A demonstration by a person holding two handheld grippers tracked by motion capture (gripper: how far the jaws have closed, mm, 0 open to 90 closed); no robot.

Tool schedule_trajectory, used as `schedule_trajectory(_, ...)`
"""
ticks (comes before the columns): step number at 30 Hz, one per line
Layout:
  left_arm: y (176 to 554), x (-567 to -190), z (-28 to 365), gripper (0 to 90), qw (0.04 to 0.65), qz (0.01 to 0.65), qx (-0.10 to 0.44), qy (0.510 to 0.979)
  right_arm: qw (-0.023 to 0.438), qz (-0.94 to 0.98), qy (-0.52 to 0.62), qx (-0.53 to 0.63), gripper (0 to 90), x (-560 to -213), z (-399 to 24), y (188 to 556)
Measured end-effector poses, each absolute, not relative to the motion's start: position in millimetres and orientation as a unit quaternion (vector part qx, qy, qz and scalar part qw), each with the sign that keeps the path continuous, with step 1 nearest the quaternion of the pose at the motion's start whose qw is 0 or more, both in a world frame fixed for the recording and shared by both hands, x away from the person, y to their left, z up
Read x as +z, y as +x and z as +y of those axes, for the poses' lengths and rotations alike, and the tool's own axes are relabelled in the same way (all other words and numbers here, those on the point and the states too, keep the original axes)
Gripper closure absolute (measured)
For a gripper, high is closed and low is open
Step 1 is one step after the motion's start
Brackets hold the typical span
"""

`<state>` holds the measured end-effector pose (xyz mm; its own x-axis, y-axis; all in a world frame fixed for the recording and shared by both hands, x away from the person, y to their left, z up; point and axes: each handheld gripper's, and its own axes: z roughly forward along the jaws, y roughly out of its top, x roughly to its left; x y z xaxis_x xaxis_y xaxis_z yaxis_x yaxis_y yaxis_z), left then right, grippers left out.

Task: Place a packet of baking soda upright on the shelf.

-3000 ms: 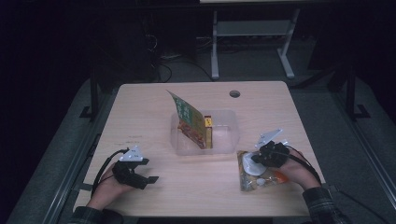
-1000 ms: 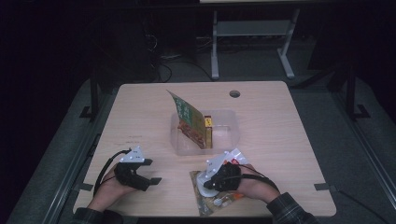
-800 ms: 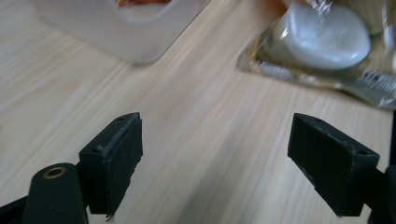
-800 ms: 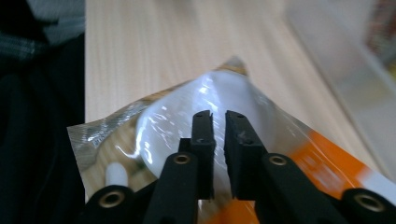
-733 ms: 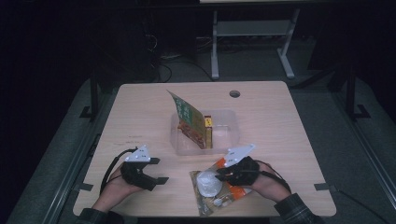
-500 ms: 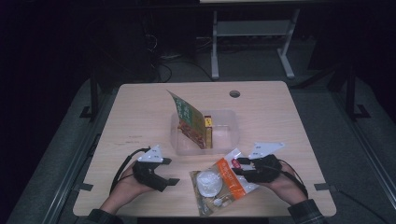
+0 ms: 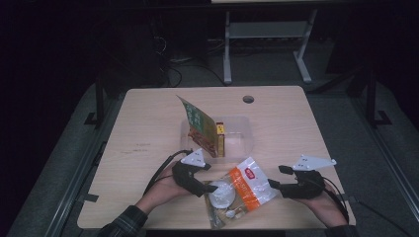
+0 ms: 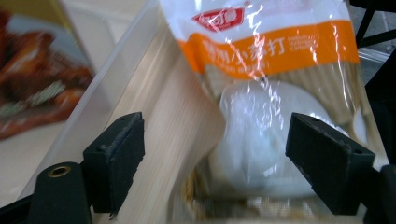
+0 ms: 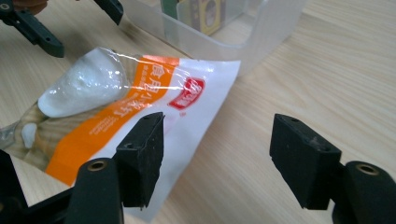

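A clear bag (image 7: 244, 185) with an orange band and white powder inside lies flat near the table's front edge. My left gripper (image 7: 210, 177) sits at the bag's left edge, open. In the left gripper view the bag (image 8: 261, 126) lies just ahead of the left gripper (image 8: 215, 144), and the pads do not press on it. My right gripper (image 7: 278, 177) stands just right of the bag. Its jaws have just been opening. In the right gripper view the right gripper (image 9: 217, 154) has bare table between its pads, and the bag's white corner (image 9: 201, 98) lies by one pad.
A clear plastic bin (image 7: 237, 148) stands behind the bag, mid-table. In it a green and orange packet (image 7: 200, 123) leans upright beside a small yellow box (image 7: 220, 136). The wooden table (image 7: 148, 128) has a cable hole (image 7: 248, 99) at the back.
The right gripper dragged the bag from the right to the front middle, let go and drew back right. The left gripper slid right up to the bag.
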<state>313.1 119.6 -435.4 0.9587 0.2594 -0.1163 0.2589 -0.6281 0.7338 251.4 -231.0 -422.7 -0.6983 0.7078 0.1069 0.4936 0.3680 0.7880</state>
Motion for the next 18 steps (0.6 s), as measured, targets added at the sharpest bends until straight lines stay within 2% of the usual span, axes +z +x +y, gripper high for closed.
schedule_trajectory(12, 325.0, -450.9, 77.5, 23.3, 0.39, 0.138, -0.038, 0.91, 0.126, 0.812, 0.366, 0.438, 30.2, -424.4, -234.3, 246.3)
schedule_trajectory(15, 328.0, -456.8, 72.7, 28.3, 0.38, 0.134, -0.052, 0.914, 0.125, 0.811, 0.366, 0.439, 30.2, -424.1, -233.8, 246.7)
schedule_trajectory(18, 330.3, -459.2, 72.1, 38.8, 0.384, 0.136, -0.078, 0.91, 0.125, 0.811, 0.364, 0.441, 30.2, -424.4, -233.3, 247.3)
